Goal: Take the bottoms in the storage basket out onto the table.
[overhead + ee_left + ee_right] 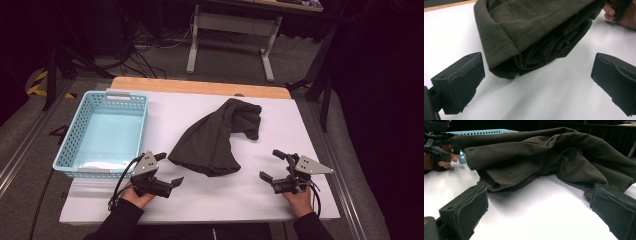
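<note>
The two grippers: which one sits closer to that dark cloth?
The left gripper, beside the blue basket. Its open jaws nearly reach the dark cloth's near edge, while the right gripper stands apart across bare white table.

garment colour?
Dark olive-brown garment, plain with stitched hems; clearest in the right gripper view.

Bright white table (310,130) against dim surroundings, soft shadows under the dark cloth (212,140), slightly grainy pictures
</note>
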Demonstrator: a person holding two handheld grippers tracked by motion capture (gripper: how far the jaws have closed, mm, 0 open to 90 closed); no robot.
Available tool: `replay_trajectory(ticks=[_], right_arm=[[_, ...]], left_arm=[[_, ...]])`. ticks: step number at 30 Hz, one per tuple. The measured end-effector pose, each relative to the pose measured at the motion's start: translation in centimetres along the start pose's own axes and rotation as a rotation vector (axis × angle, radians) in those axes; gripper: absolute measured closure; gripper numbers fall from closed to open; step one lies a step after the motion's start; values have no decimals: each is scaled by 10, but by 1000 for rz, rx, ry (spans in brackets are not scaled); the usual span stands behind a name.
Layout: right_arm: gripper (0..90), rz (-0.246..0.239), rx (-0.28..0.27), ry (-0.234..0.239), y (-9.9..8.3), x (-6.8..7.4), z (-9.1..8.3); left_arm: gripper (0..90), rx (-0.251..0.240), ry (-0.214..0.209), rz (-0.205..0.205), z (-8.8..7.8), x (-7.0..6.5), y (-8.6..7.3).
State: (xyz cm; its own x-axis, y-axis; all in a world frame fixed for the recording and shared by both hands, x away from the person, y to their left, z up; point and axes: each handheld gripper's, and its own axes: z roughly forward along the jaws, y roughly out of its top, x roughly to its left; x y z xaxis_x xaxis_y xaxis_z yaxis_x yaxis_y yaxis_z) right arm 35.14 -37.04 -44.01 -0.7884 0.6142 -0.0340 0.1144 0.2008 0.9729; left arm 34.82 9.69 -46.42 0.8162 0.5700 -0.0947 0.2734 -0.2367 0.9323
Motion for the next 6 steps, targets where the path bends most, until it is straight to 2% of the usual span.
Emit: replay_trajectory(ticks=[4,6], right_arm=[[25,-1,-1,6,0,0,0],[25,-1,-1,8,0,0,0]], left_arm=[[1,-5,24,-2,0,0,0],[1,-5,23,-4,0,0,0]])
